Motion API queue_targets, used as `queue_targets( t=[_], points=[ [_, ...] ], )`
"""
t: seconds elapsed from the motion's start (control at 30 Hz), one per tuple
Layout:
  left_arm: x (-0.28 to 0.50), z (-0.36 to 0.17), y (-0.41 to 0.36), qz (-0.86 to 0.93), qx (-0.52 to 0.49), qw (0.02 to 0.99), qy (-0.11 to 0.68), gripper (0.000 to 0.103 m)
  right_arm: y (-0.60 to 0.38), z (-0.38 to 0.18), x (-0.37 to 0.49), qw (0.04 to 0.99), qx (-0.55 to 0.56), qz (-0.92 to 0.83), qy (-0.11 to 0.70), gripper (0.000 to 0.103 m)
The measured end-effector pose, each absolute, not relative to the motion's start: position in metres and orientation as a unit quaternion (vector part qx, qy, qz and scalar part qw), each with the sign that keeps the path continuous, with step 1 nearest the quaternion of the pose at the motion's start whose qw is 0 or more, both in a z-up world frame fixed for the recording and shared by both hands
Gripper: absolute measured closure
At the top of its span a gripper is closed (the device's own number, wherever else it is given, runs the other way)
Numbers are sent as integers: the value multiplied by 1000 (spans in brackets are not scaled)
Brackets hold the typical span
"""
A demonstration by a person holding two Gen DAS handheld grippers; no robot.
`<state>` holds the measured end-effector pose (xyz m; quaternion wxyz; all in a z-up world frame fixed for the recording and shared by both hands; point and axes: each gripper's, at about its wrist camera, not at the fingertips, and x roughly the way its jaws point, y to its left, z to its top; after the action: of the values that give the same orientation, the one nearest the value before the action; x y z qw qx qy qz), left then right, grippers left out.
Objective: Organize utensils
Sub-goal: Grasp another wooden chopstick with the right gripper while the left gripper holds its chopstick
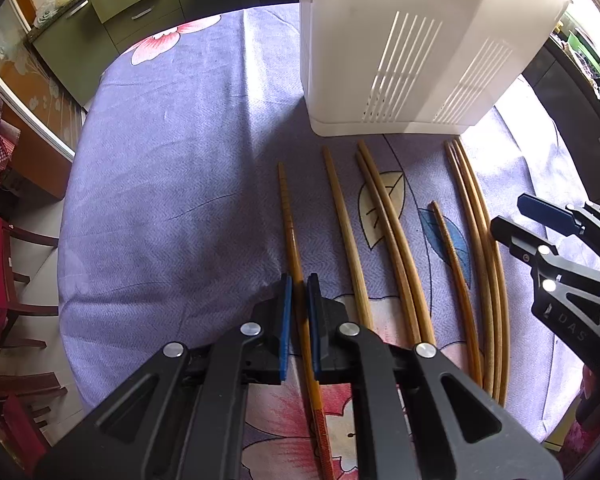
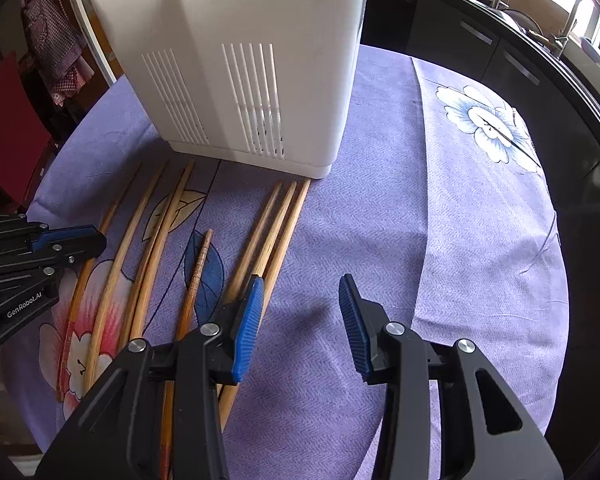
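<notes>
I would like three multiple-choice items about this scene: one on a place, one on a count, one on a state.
1. Where do the chopsticks lie?
A. inside the white holder
B. on the cloth in front of the holder
C. on a chair

2. How many chopsticks touch each other in the rightmost bundle?
A. one
B. three
C. six

3. What is the state of the left gripper?
A. shut on a chopstick
B. wide open, nothing between the pads
C. inside the holder

Key: 1 B, they lie flat on the cloth before the holder; 2 B, three lie side by side; 3 A, its pads pinch the leftmost chopstick.
</notes>
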<state>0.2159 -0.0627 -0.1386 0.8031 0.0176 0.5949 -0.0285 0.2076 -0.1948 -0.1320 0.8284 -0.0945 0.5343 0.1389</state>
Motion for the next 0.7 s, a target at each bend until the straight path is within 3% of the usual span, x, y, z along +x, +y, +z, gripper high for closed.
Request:
queue_targets(
  t=[0.33, 0.7],
  points=[
    [216, -139, -63, -31, 19, 803, 594, 95, -189, -133, 207, 821, -96, 147, 543, 67],
    [215, -139, -63, -32, 20, 803, 595, 95, -184, -140, 217, 804, -89, 159, 566, 79]
  ],
)
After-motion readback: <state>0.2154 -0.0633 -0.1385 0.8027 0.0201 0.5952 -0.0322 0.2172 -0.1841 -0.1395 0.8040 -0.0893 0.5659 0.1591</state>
